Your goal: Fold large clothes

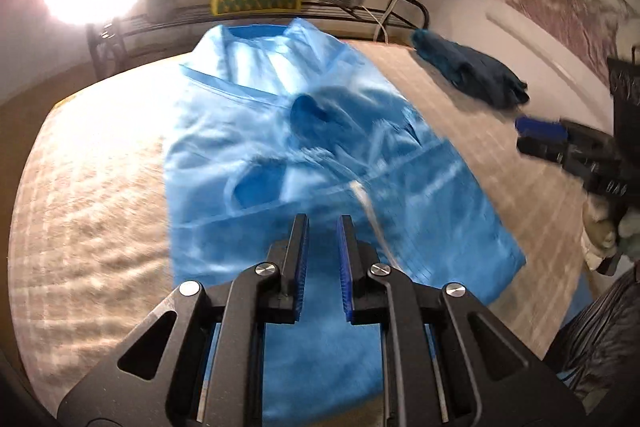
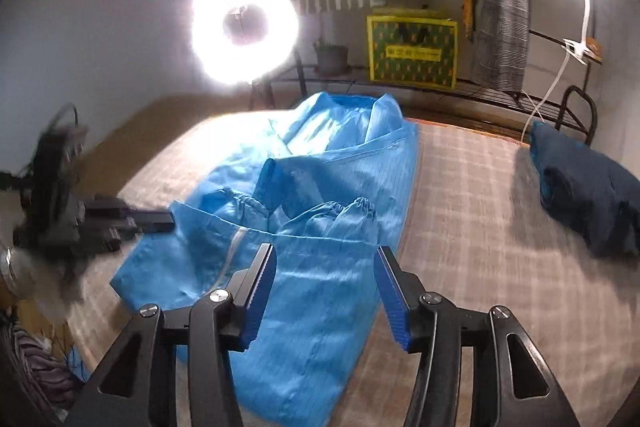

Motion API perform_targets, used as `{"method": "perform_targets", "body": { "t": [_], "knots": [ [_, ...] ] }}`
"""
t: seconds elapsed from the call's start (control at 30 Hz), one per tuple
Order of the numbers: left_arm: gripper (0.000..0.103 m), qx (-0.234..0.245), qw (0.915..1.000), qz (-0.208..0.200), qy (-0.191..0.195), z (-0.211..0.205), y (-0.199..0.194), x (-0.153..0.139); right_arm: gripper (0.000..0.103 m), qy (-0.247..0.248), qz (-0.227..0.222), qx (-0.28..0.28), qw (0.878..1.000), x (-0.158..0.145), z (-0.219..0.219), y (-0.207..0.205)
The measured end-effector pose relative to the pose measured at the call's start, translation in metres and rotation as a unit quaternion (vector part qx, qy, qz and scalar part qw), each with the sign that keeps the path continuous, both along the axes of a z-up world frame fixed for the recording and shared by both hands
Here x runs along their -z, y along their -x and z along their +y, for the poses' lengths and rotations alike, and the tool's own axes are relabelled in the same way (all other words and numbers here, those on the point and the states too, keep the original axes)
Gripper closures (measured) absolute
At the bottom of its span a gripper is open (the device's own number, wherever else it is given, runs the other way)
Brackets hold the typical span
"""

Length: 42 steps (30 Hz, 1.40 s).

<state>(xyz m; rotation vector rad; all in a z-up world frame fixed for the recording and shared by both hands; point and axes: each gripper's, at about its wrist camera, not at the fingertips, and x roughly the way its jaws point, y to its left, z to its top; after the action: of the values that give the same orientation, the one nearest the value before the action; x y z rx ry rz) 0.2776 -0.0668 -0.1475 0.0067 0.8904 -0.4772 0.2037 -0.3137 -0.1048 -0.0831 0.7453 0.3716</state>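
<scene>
**A:** Where's the garment from your seat?

**B:** The light blue coat (image 2: 320, 227) lies lengthwise on the checked bed cover (image 2: 480, 207), collar toward the far rack, both elastic-cuffed sleeves folded across its middle. A dark blue folded garment (image 2: 588, 195) sits well apart near the right edge.

**A:** And your hands?

**B:** Both tilt down over the near hem. My left gripper (image 1: 323, 223) hangs above the coat's lower part, jaws narrow with a slim gap, nothing pinched. My right gripper (image 2: 326, 255) stands about half wide, pads clear of the cloth, holding nothing. From the right view, the left one shows blurred at the coat's left edge.
</scene>
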Motion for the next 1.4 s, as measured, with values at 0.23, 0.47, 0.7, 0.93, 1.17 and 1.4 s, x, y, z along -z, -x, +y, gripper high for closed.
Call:
{"method": "perform_targets", "body": {
  "t": [0.23, 0.47, 0.7, 0.93, 1.17, 1.4],
  "knots": [
    [0.09, -0.041, 0.999, -0.006, -0.015, 0.057, -0.035, -0.011, 0.056, 0.042, 0.057, -0.037, 0.997, 0.026, 0.024, -0.043],
    [0.09, -0.076, 0.997, -0.002, -0.008, 0.101, -0.066, -0.005, 0.07, 0.067, 0.124, -0.024, 0.99, 0.069, 0.013, -0.076],
    [0.074, -0.062, 0.9981, 0.0, -0.004, 0.098, -0.109, 0.002, 0.069, 0.065, 0.136, -0.011, 0.988, 0.066, -0.007, -0.066],
    [0.055, -0.049, 0.9964, 0.04, 0.057, 0.089, -0.189, 0.009, 0.04, -0.017, 0.059, -0.004, 0.998, 0.013, -0.038, -0.113],
    [0.054, -0.072, 0.9874, 0.082, 0.115, 0.102, -0.267, 0.043, 0.032, -0.055, 0.093, 0.002, 0.994, 0.036, -0.063, -0.22],
    [0.054, -0.054, 0.9783, 0.124, 0.156, 0.098, -0.308, 0.078, 0.035, -0.157, 0.142, -0.015, 0.977, 0.083, -0.078, -0.303]
  ]
}}
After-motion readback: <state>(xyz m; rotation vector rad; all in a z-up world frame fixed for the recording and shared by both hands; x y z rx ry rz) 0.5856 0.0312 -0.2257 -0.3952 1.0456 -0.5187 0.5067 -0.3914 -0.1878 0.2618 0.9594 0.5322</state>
